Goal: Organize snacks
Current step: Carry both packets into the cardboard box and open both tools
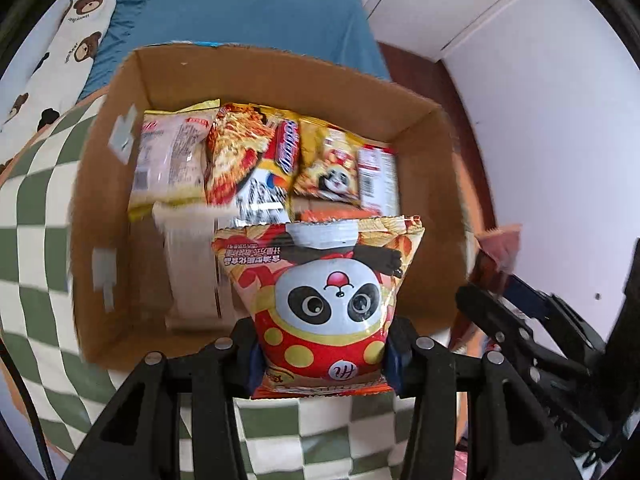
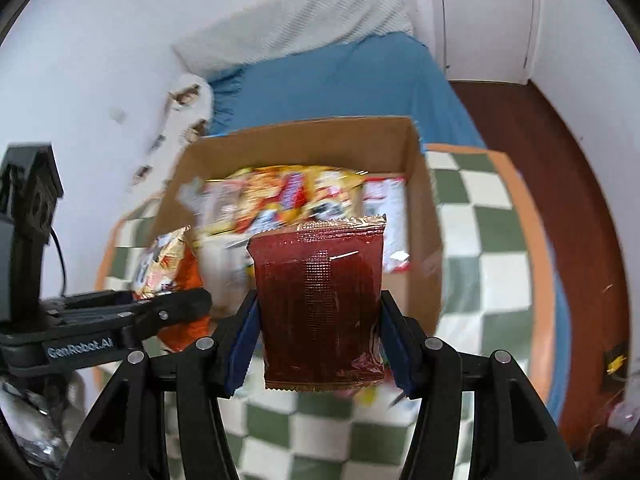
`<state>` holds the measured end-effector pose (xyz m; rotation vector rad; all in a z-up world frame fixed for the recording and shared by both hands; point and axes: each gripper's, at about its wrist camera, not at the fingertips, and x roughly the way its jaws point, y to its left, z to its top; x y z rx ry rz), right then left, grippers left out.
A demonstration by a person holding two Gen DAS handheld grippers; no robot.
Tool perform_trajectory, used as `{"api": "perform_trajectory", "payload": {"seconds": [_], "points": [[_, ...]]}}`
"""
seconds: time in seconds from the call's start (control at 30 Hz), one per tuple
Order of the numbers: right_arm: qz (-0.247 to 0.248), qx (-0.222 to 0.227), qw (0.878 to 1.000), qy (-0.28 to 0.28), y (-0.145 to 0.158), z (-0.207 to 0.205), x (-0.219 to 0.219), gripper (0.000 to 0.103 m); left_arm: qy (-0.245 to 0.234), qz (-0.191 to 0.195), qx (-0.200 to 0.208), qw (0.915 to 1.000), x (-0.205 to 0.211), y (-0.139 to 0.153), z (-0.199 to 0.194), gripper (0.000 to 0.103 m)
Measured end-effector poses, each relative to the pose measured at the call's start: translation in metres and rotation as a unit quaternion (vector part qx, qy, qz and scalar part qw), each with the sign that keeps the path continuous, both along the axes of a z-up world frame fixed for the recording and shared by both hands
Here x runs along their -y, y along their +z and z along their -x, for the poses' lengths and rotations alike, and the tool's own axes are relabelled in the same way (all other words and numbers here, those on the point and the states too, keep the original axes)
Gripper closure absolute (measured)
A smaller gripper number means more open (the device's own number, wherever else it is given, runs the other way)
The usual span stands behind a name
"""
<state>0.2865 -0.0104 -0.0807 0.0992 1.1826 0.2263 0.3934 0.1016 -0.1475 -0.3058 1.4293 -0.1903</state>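
My left gripper (image 1: 322,354) is shut on a red and yellow panda snack bag (image 1: 326,304), held above the near edge of an open cardboard box (image 1: 100,216). Several snack packets (image 1: 256,156) lie in a row at the far end of the box. My right gripper (image 2: 320,340) is shut on a dark red packet with gold ends (image 2: 320,300), raised in front of the same cardboard box (image 2: 424,216). In the right wrist view the left gripper (image 2: 168,312) shows at the left with the panda snack bag (image 2: 168,264). The right gripper's body (image 1: 520,332) shows at the right of the left wrist view.
The box stands on a green and white checked cloth (image 1: 36,248) with an orange border (image 2: 532,240). A blue bed cover (image 2: 340,84), a bear-print pillow (image 1: 60,52) and a white pillow (image 2: 304,24) lie beyond. A brown floor (image 2: 560,184) and a white door (image 2: 488,16) lie to the right.
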Motion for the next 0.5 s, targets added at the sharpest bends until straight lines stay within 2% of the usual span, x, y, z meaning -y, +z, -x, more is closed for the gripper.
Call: {"api": "perform_trajectory", "payload": {"seconds": [0.1,0.17,0.33,0.37,0.4,0.43,0.5], "points": [[0.027,-0.021,0.999,0.003,-0.016,-0.027,0.002,0.044,0.003,-0.015,-0.021,0.9997,-0.003,-0.017,-0.018,0.06],[0.038,-0.036,0.999,0.001,-0.038,-0.035,0.001,0.044,0.007,-0.014,-0.039,0.9991,-0.005,-0.028,-0.024,0.06],[0.04,-0.077,0.996,-0.011,-0.082,-0.05,-0.004,0.043,-0.002,-0.021,-0.077,0.9968,-0.005,-0.054,-0.027,0.056],[0.044,-0.088,0.995,-0.015,-0.089,-0.052,-0.003,0.034,-0.003,-0.026,-0.078,0.9966,-0.005,-0.055,-0.025,0.042],[0.053,-0.097,0.994,-0.013,-0.096,-0.054,-0.003,0.02,-0.008,-0.039,-0.072,0.9966,-0.004,-0.056,-0.024,0.03],[0.062,-0.102,0.993,-0.012,-0.1,-0.054,-0.003,0.016,-0.009,-0.048,-0.07,0.9963,-0.003,-0.058,-0.023,0.006],[0.063,-0.105,0.992,-0.011,-0.104,-0.054,-0.004,0.014,-0.009,-0.05,-0.066,0.9966,-0.003,-0.061,-0.022,0.003]]}}
